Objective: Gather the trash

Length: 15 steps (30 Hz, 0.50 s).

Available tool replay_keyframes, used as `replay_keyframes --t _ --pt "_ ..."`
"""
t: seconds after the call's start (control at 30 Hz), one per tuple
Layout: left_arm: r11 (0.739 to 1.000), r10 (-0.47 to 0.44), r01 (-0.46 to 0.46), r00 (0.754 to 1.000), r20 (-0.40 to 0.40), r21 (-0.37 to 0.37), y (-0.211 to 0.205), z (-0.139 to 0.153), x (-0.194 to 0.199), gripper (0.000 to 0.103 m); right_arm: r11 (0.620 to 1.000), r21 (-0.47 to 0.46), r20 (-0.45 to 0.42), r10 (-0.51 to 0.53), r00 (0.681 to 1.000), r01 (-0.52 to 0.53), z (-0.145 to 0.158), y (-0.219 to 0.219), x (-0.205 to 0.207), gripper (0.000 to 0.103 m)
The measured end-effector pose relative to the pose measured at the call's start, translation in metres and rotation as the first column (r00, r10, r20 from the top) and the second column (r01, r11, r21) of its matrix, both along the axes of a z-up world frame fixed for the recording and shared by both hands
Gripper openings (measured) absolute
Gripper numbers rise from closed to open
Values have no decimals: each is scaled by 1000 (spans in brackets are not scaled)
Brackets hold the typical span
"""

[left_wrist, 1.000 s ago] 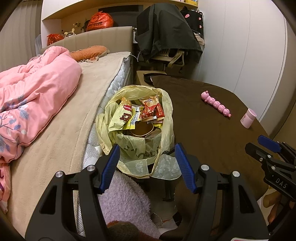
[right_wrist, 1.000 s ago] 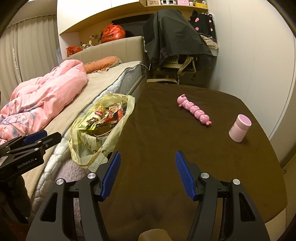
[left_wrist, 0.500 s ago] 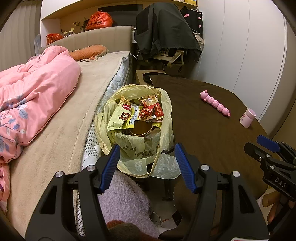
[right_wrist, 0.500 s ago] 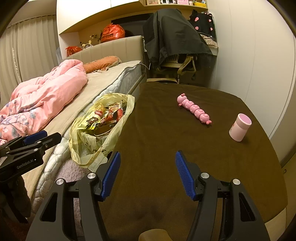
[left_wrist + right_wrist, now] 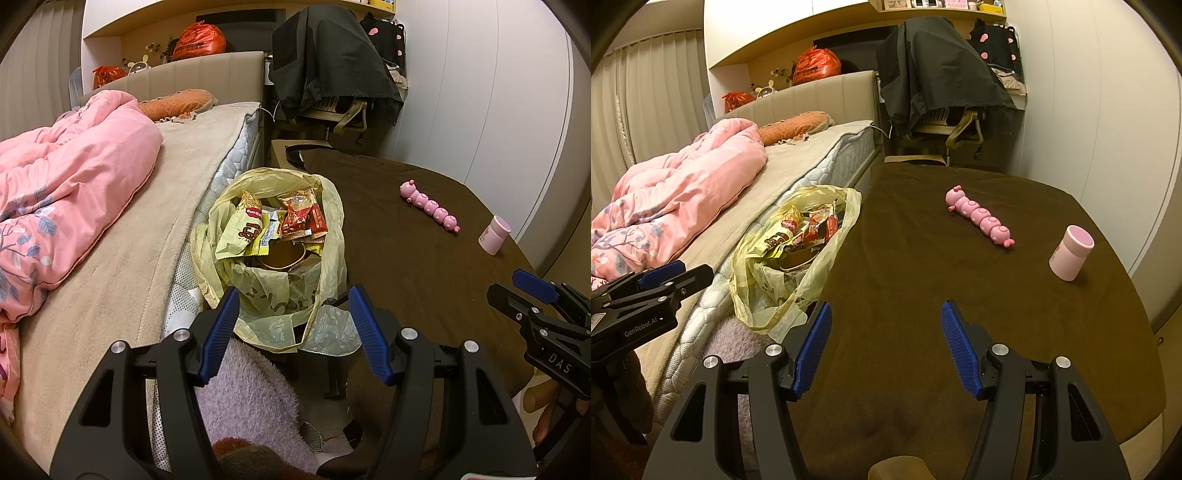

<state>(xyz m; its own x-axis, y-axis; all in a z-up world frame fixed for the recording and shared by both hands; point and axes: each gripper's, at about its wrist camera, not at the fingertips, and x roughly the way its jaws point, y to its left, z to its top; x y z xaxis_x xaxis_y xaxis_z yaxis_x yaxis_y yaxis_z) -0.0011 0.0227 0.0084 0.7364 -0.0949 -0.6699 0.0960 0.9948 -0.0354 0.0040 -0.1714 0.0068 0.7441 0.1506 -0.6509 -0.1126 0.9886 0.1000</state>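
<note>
Just ahead of the left hand-held gripper, which is released and empty, the yellow plastic bag of snack wrappers hangs between bed and worktop. Right hand-held gripper is released too. Probably light, thin and slippery; take its near handle loop.

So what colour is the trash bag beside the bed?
Translucent pale yellow trash bag, clearest in the left wrist view.
</note>
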Motion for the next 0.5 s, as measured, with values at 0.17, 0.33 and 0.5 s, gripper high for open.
replay_keyframes --t 0.17,0.33,0.5 --pt "1000 0 0 1000 0 1 0 0 0 59 1000 -1 1 0 1000 0 0 0 0 58" --pt "1000 -1 1 1000 -1 0 0 0 0 59 1000 -1 0 0 1000 0 0 0 0 58" --pt "1000 0 0 1000 0 -1 0 0 0 59 1000 1 -1 -1 1000 1 0 1 0 58"
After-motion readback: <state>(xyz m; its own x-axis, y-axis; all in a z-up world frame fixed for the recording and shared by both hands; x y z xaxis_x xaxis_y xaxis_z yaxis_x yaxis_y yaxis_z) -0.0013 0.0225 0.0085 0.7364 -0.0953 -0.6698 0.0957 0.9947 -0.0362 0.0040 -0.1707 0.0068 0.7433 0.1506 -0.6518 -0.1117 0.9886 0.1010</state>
